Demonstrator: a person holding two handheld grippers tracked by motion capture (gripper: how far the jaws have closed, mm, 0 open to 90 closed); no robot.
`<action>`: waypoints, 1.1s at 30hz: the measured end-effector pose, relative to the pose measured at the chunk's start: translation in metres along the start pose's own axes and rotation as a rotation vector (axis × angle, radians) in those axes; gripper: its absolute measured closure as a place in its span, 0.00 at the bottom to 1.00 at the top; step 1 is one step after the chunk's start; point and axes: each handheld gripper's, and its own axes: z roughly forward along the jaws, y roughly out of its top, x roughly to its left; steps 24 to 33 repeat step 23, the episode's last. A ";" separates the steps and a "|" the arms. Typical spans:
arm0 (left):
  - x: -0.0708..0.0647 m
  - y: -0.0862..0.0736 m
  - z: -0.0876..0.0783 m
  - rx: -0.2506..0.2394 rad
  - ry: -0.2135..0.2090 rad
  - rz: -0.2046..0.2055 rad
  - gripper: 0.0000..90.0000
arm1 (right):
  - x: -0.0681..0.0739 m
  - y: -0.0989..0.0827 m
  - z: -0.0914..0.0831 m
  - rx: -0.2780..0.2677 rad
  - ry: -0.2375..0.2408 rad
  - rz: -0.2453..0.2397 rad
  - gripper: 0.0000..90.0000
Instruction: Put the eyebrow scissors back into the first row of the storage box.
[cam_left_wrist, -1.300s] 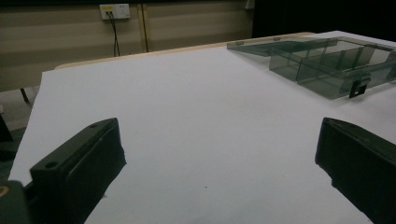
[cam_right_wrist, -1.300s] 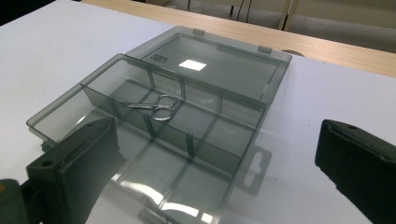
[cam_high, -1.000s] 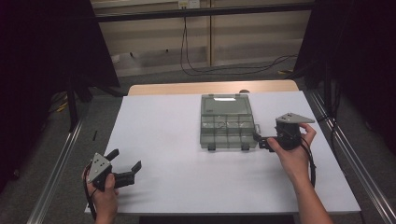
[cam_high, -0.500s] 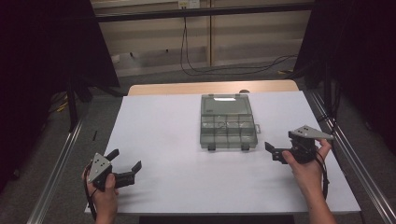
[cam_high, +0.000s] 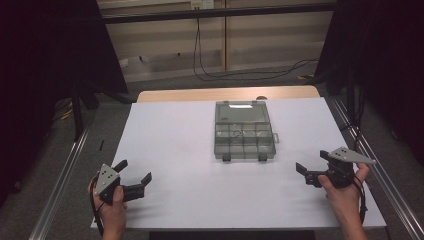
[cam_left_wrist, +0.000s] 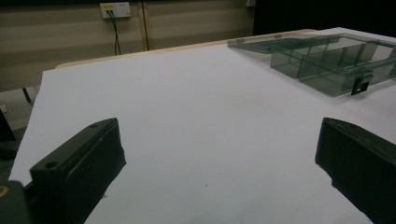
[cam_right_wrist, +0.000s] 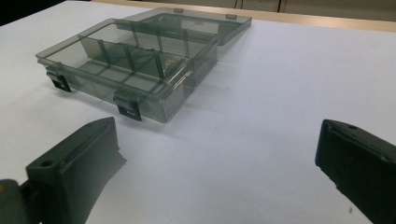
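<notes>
**Both My Grippers Were Empty and the Box Lay Open**

I held my left gripper (cam_high: 134, 176) low at the near left corner of the white table (cam_high: 175, 150). Its jaws were spread wide apart and had nothing between them. My right gripper (cam_high: 314, 167) was at the near right side, and its jaws were wide apart too, with nothing in them.

The clear grey box (cam_high: 244, 136) sat past the middle of the table, a little to the right. It was well apart from my left gripper and nearer to my right one. Its lid (cam_high: 241, 109) was flipped open and lay flat on the far side. The tray part with its little rooms was on the near side. Two dark clasps (cam_right_wrist: 129, 110) hung on the near edge, pointing at me.

With the lid laid back, the long way of the box ran from near to far. The tray by itself ran long from left to right.

I thought some things could go wrong. The box looked light, and the table looked smooth. If I pushed it with only one gripper, it could slide away or spin. If I grabbed a thin wall too hard, it could bend or tip up. I saw something small in one middle room, but I could not tell what it was. A bump could make it jump out.
</notes>
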 end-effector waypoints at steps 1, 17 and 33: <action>0.000 0.000 0.000 0.000 0.001 -0.001 0.01 | -0.001 -0.002 -0.002 -0.002 0.000 -0.004 0.00; -0.001 0.000 0.000 0.003 0.003 0.002 0.01 | -0.020 -0.026 -0.033 -0.034 -0.050 0.044 0.00; -0.001 0.000 0.001 0.004 0.004 0.002 0.01 | -0.027 -0.032 -0.041 -0.057 -0.054 0.069 0.00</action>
